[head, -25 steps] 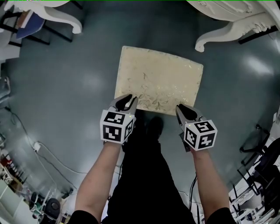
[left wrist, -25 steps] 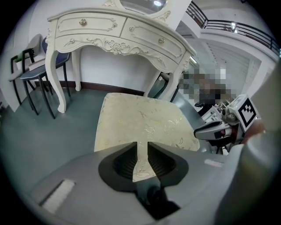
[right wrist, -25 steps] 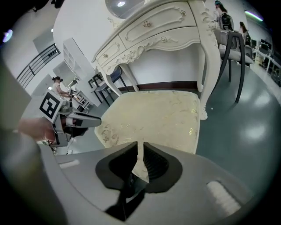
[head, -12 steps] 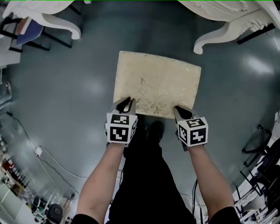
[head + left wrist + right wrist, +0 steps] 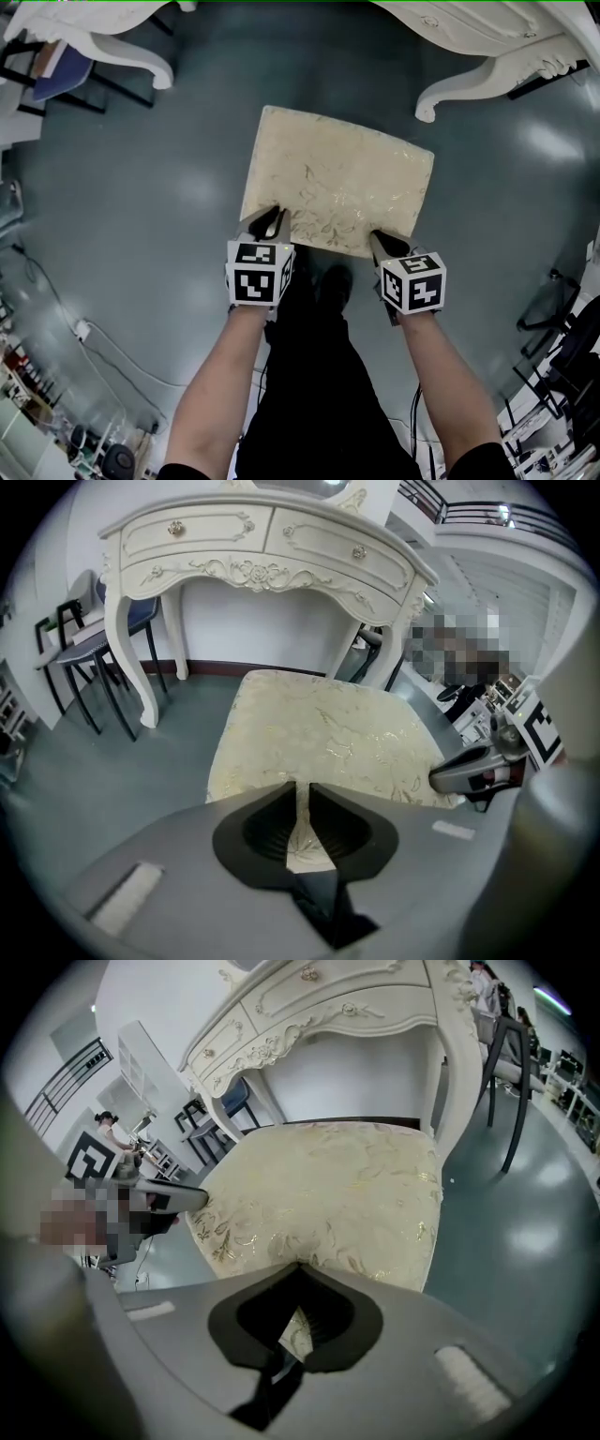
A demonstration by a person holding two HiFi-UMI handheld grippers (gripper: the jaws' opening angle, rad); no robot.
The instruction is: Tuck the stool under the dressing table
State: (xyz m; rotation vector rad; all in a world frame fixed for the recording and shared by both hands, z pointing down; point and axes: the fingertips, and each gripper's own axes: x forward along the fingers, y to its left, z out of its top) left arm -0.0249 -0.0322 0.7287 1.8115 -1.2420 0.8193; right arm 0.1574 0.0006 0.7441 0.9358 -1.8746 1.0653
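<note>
Left gripper [image 5: 272,217] we find clamped on the near edge of the cream, gold-patterned cushioned stool [image 5: 337,178], with fabric pinched between its jaws. Right gripper [image 5: 384,241] is likewise closed on that same edge, towards the other corner. We record the stool standing on the grey floor [image 5: 159,187] directly ahead of both grippers, with the white carved dressing table [image 5: 253,546] beyond it, the seat's far edge close to the front legs.
</note>
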